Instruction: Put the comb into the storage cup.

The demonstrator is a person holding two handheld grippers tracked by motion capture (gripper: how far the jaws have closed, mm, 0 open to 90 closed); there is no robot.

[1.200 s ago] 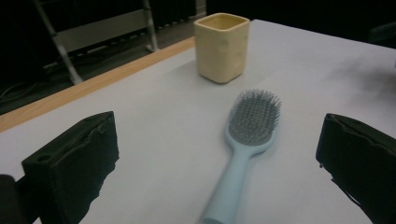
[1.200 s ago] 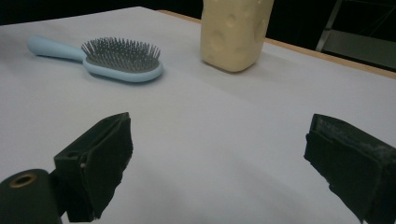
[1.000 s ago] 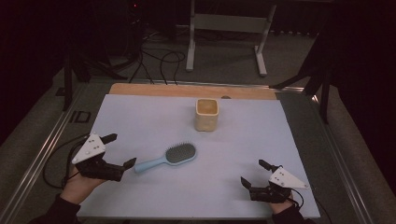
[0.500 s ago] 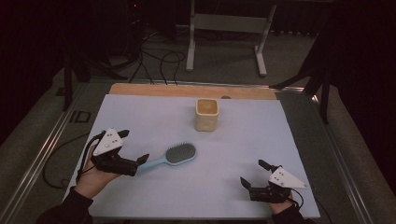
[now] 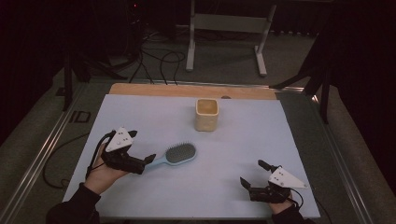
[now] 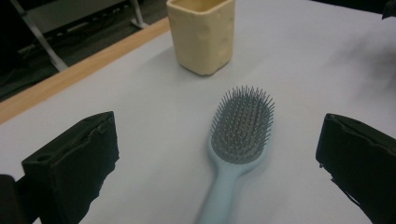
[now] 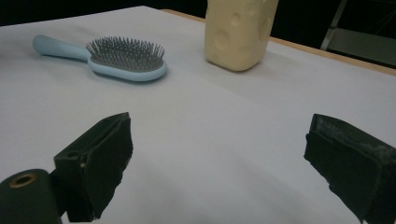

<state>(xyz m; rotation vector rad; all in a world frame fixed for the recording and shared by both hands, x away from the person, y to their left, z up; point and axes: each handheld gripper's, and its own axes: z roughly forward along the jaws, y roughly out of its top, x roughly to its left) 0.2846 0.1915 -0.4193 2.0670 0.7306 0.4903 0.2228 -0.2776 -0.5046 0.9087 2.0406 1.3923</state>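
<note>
While nothing is grasped yet, left hand-held gripper (image 5: 148, 159) gapes wide at the blue hairbrush (image 6: 239, 135) handle lying flat between its jaws, cream cup (image 6: 201, 33) beyond; right hand-held gripper (image 5: 252, 173) idle, wide.

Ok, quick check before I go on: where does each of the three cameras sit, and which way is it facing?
High view: fixed above the person's side, facing forward and down on the table; both forearms, left gripper and right gripper show.
Left gripper view: rides the left gripper, looking along its open jaws at the hairbrush and the cream cup beyond.
Right gripper view: rides the right gripper, low over the table, open jaws in front.
Shared: both gripper views show the hairbrush and cup.
</note>
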